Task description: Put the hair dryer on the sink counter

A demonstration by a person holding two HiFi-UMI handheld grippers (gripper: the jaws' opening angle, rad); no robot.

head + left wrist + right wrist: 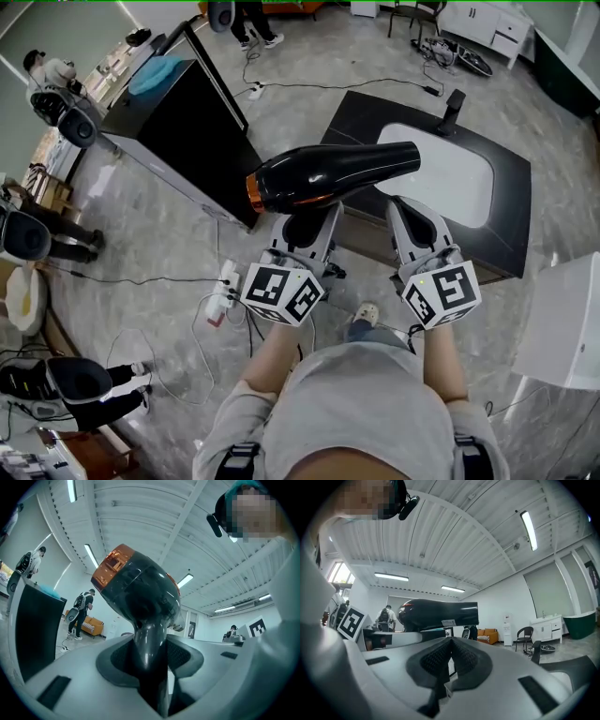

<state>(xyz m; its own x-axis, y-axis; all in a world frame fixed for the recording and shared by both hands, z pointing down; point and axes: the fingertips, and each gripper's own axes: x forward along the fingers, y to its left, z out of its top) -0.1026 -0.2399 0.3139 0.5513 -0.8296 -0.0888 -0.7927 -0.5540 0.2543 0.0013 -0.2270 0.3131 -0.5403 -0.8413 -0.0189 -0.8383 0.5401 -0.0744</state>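
Note:
A black hair dryer (328, 175) with a copper rear ring hangs level in the air, nozzle pointing right. My left gripper (309, 225) is shut on its handle from below; in the left gripper view the handle (151, 653) stands clamped between the pads under the body (140, 592). My right gripper (412, 211) is just to the right of it, shut with nothing held, its pads meeting (449, 644). From there the hair dryer (440, 612) shows to the left. The dark sink counter (511, 202) with a white basin (450, 178) lies ahead of both grippers, lower down.
A black faucet (453, 108) stands at the counter's far edge. A tall black cabinet (178, 136) with a teal cloth on top stands at the left. A power strip (225, 281) and cables lie on the floor. A white box (572, 319) sits at the right. People stand at the far left.

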